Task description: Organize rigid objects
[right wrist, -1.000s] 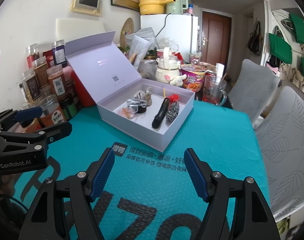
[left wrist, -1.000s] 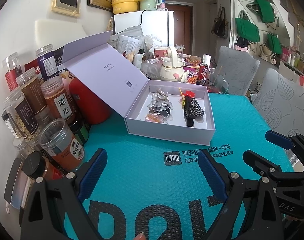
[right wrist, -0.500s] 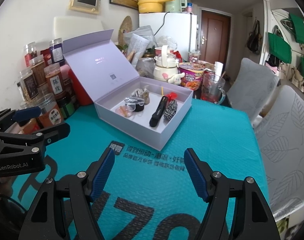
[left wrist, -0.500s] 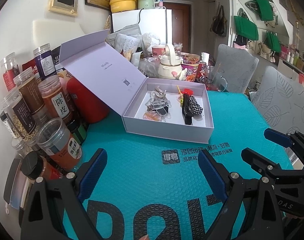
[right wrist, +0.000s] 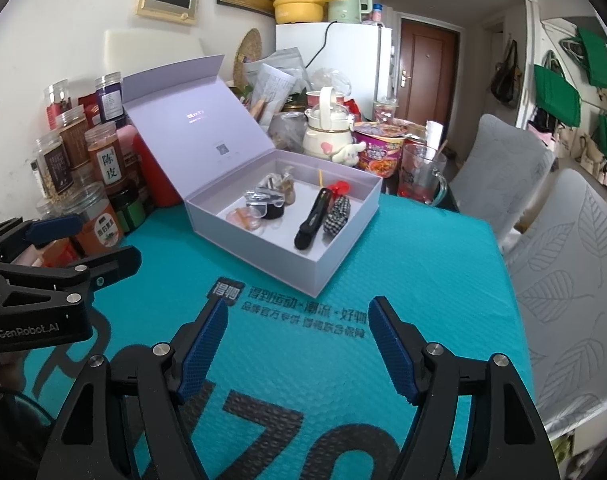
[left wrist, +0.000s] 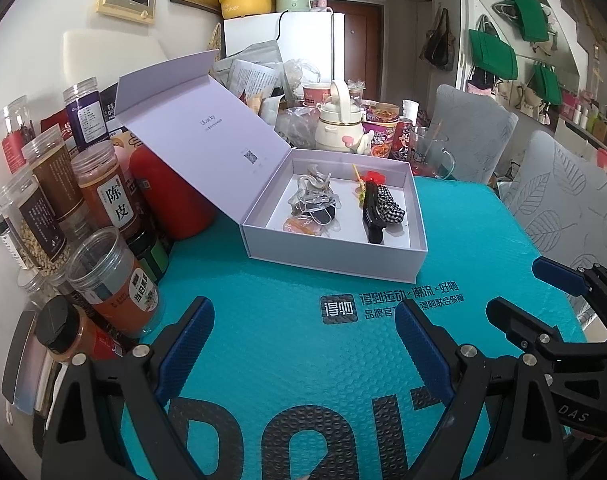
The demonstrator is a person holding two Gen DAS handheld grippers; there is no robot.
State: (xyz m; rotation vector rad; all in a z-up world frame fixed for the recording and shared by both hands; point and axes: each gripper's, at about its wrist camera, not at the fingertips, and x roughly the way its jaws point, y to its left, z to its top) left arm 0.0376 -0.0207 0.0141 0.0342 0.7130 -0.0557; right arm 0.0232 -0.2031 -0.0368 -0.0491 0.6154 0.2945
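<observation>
Both grippers are backing off from the lavender box point(left wrist: 335, 254) a bit compared w/ a sec ago. It's looking slightly smaller and further away in both views, and the view's also drifting so the box sits more centre-frame. Nothing inside it is shifting tho, same layout as before.

Left gripper point(left wrist: 303, 332) is hanging over the teal bubble mailer point(left wrist: 263, 320) on the near side, tongs spread wide, nothing between them. Right gripper point(right wrist: 295, 336) same deal: spread wide, empty, hovering over the mailer's printed text. In the right view the left one is poking in at the left edge.

The task stuff is all sitting in the box already, imo:
- clear hair claws point(left wrist: 313, 200) piled in the left half, w/ a peachy translucent one at the near corner
- black clip point(left wrist: 371, 216) and checkered clip point(left wrist: 391, 208) lying side by side in the right half, touching
- a little red flower pick point(left wrist: 373, 177) at the far side

Lid's propped open, leaning back-left against the red bottle point(left wrist: 171, 200) and the spice jars point(left wrist: 107, 196).

Nothing loose is lying on the mailer afaict, so I'm guessing the sorting is basically done and the pull-back is either wrapping up or lining up to swing the lid shut. Lid's tall and leaning, so it'd need a push from behind.
</observation>
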